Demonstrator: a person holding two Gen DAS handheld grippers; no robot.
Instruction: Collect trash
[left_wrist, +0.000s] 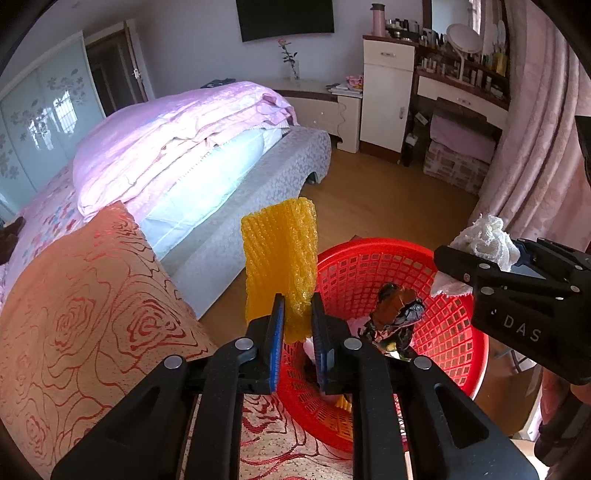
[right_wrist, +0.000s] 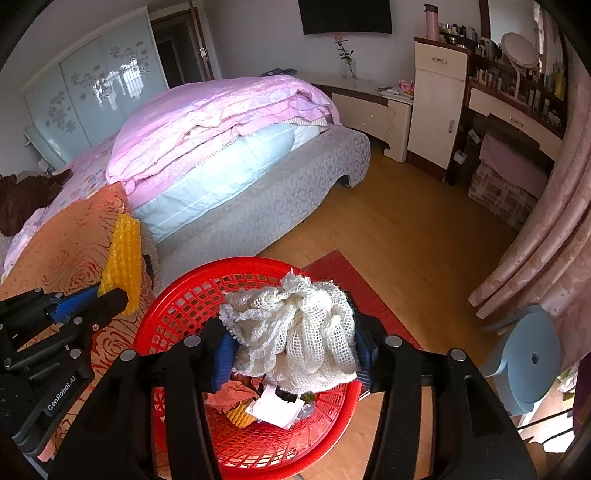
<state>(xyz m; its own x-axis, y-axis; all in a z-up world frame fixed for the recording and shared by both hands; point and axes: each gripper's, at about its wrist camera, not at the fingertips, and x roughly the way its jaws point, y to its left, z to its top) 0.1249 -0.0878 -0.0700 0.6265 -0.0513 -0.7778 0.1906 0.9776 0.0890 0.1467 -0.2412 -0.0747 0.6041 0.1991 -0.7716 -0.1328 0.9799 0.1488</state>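
Observation:
My left gripper (left_wrist: 297, 308) is shut on the lower end of a yellow foam net (left_wrist: 280, 251), which stands upright over the left rim of the red plastic basket (left_wrist: 454, 332). My right gripper (right_wrist: 291, 345) is shut on a crumpled white mesh net (right_wrist: 295, 332), held above the red basket (right_wrist: 177, 306). From the left wrist view the right gripper (left_wrist: 452, 258) comes in from the right with the white net (left_wrist: 484, 234) at its tip. The basket holds a dark crumpled wrapper (left_wrist: 395, 317), white paper (right_wrist: 277, 406) and orange scraps. In the right wrist view the left gripper (right_wrist: 110, 295) and yellow net (right_wrist: 125, 254) are at the left.
The basket sits beside an orange rose-patterned pillow (left_wrist: 81, 302) at the edge of a bed (right_wrist: 229, 122) with pink bedding. A red mat (right_wrist: 354, 280) lies on the wooden floor, a blue stool (right_wrist: 532, 362) stands to the right, and pink curtains (right_wrist: 546, 251) hang beyond it.

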